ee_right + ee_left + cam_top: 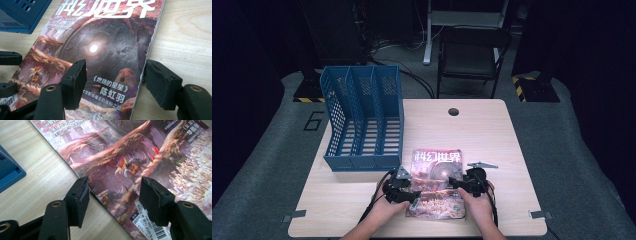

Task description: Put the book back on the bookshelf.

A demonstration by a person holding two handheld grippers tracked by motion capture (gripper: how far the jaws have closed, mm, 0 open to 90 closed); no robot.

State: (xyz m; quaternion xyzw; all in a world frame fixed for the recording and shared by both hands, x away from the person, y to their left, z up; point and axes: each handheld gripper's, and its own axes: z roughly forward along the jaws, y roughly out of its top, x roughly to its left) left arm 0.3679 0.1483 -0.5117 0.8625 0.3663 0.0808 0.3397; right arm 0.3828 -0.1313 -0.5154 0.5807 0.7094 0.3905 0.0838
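A magazine with a reddish science-fiction cover lies flat near the front of the wooden table. My left gripper is at its left edge. In the left gripper view the jaws stand open astride that edge of the magazine, one over bare wood, one over the cover by the barcode. My right gripper is at the right edge. In the right gripper view its jaws also stand open, one above the magazine and one on the table beside it. Neither pair presses on the pages.
A blue three-slot file holder stands at the table's back left, close to the magazine's top left corner. A cable hole sits near the far edge. A dark chair stands beyond the table.
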